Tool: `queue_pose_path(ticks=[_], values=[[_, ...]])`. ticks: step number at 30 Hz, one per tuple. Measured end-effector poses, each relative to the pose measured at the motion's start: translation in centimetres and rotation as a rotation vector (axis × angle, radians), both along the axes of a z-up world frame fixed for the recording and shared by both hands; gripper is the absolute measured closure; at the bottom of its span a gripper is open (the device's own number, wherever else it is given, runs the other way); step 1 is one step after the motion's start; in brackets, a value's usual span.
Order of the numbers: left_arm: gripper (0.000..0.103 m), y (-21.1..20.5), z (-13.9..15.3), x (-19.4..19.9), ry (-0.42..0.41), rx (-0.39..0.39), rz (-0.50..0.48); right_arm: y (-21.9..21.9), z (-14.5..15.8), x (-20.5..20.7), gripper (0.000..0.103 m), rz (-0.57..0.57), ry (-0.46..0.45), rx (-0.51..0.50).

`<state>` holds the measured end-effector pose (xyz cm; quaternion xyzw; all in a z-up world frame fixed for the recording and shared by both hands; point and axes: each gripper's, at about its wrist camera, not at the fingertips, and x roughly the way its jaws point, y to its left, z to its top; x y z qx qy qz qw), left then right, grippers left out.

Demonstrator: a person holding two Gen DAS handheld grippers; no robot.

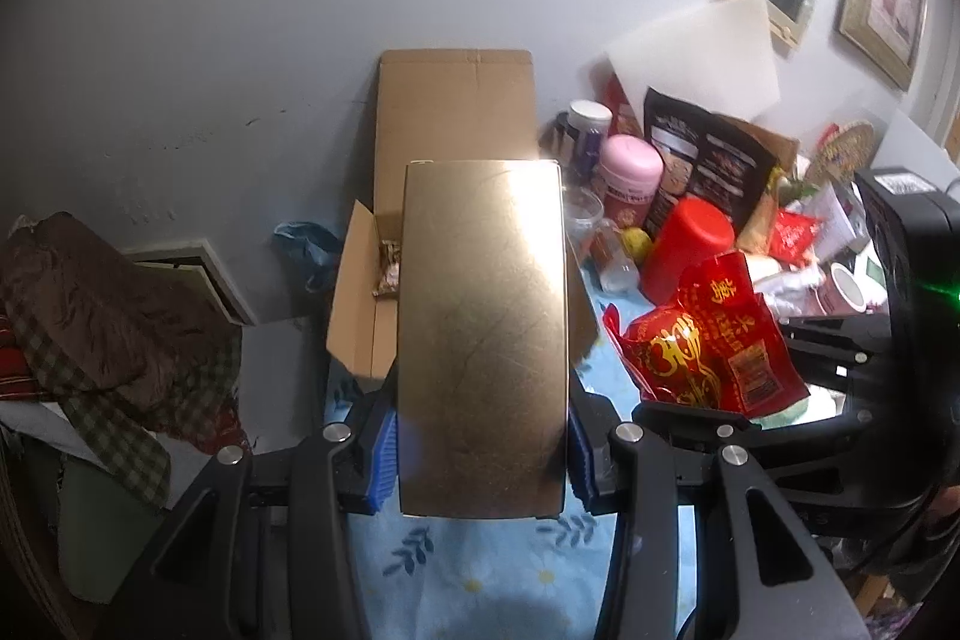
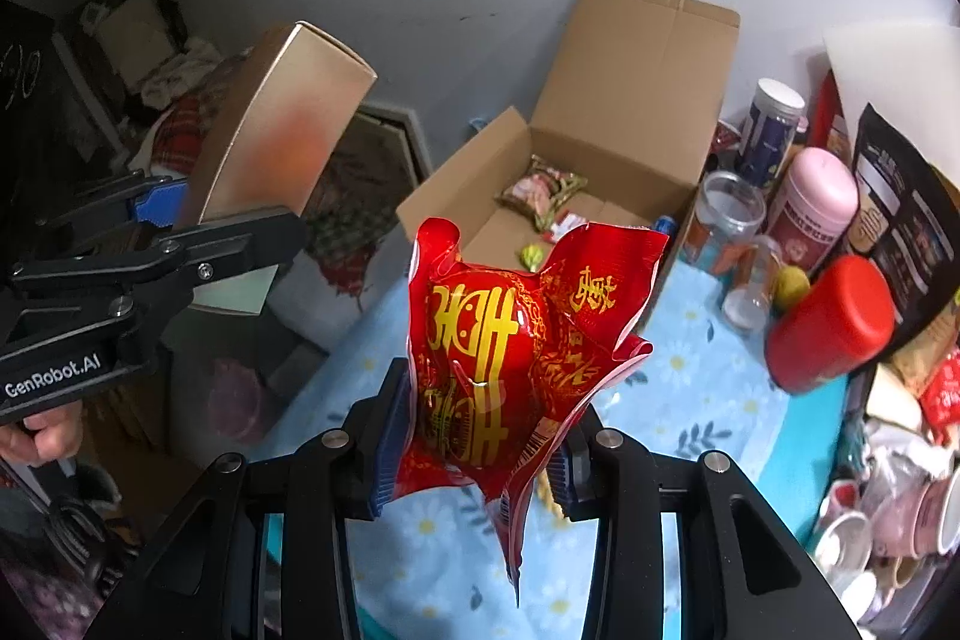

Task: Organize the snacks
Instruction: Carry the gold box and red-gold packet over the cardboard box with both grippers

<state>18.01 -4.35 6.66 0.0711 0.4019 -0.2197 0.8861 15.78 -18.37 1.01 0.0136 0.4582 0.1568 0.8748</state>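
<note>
We grip a gold box in the left tool; right tool clenches a red packet; the open carton lies ahead, upper centre.

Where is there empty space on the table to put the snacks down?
Bare blue flowered cloth lies between the cardboard box and the red jar. The box floor has space beside a few snacks. Behind the pink jar, along the wall, it's crowded.

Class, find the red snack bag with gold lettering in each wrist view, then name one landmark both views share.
Left wrist view: red snack bag at right of centre, held up by the other gripper.
Right wrist view: red snack bag at centre, between the near fingers.
Shared landmark: open cardboard box against the wall.
</note>
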Motion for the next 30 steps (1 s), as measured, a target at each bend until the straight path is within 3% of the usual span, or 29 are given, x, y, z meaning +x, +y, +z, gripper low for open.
queue_pose_path(ticks=[15, 30], values=[[0.059, -1.0, -2.3, 8.7, 0.006, -0.013, 0.023, -1.8, -1.5, 8.2, 0.064, -0.08, -0.024, 0.006], [0.059, -2.6, -7.5, 17.1, 0.023, 0.025, 0.034, -2.9, -6.7, 16.7, 0.064, -0.149, 0.009, -0.026]])
